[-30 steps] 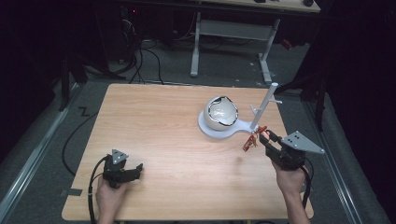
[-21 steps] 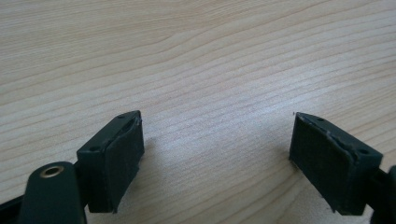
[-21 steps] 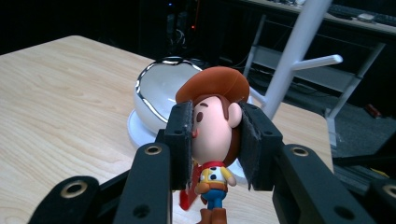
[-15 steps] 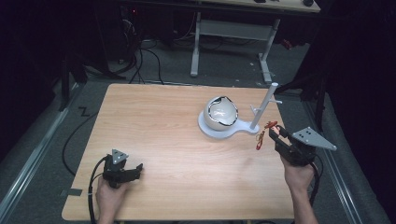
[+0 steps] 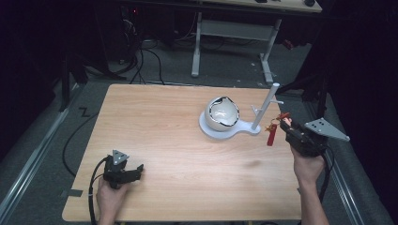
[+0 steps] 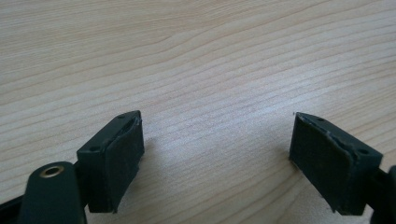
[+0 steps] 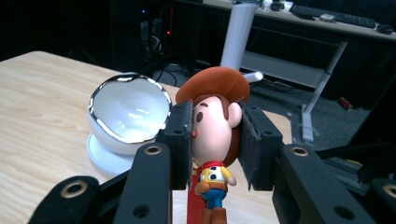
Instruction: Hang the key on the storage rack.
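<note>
Right gripper [image 7: 215, 140] clamps the light, hard-plastic cowboy figurine [image 7: 214, 135] by its smooth round head, likely slippery; left gripper [image 6: 217, 158] rests apart on the tabletop [image 5: 159, 122]

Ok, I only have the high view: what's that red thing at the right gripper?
Observer: A small cowboy figure. The right gripper clamps its head from both sides.
Operator: Which way up is it?
Observer: Upright, with the brown hat on top and the body hanging below the jaws.
Operator: And the left gripper, is it holding anything?
Observer: No. The left gripper is open, and I see only bare table between its jaws.
</note>
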The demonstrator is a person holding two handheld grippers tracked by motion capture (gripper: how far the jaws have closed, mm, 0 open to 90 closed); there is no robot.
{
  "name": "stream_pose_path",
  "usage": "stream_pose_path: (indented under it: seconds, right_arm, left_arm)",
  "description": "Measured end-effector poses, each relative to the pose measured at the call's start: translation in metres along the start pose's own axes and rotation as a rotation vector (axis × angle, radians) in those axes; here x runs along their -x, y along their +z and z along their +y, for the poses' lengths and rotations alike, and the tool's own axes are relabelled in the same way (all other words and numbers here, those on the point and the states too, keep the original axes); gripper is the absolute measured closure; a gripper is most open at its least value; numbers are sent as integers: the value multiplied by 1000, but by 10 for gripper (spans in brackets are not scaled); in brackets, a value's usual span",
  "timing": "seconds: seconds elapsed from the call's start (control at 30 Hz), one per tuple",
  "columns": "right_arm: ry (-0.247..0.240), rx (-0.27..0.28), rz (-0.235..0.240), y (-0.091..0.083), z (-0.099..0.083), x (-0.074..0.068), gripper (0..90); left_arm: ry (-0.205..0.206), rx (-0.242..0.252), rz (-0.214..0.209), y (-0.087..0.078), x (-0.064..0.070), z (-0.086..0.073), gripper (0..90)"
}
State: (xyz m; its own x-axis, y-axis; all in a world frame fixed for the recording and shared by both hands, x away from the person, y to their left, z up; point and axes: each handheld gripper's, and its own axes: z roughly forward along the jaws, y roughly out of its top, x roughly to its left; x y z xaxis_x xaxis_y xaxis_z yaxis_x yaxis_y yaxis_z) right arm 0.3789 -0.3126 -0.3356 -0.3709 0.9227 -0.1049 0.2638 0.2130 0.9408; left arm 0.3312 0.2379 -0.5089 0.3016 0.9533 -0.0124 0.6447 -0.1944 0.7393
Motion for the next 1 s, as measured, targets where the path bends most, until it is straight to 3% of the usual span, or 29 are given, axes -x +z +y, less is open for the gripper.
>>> stream_pose_path:
  seconds: [0.3, 1.0]
  right_arm:
    - [14, 11, -2, 5, 12, 8, 675]
    - [43, -4, -54, 23, 35, 28, 676]
  left_arm:
    - [0, 0, 0, 0, 0, 0, 183]
    - [0, 0, 0, 0, 0, 0, 183]
